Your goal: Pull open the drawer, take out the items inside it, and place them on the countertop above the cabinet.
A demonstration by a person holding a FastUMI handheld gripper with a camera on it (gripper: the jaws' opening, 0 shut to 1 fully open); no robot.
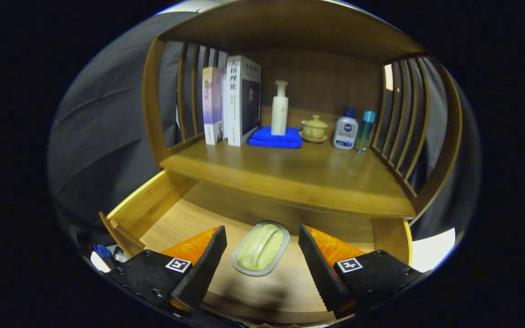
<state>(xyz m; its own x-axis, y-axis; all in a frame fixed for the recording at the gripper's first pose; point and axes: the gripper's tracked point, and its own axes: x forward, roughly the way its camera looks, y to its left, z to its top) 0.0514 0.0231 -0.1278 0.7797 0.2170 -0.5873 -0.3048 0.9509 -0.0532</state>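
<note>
With the drawer (162, 214) pulled out across the lower half of the frame, the gripper (262, 255) hangs over it, fingers spread wide and touching nothing. Between them, low centre, lies one item: a pale green oval thing in a grey-rimmed tray (260, 248), perhaps a sealed pack, though the view is too small to say. The wide spread looks chosen to straddle it before closing. Up on the countertop (290, 175), mid-frame, the front stays bare, room for what comes out. Along the back: two books (233, 102), one white pump bottle (280, 109) on one blue cloth (276, 138), one lidded cup (314, 128), two small bottles (354, 129).
</note>
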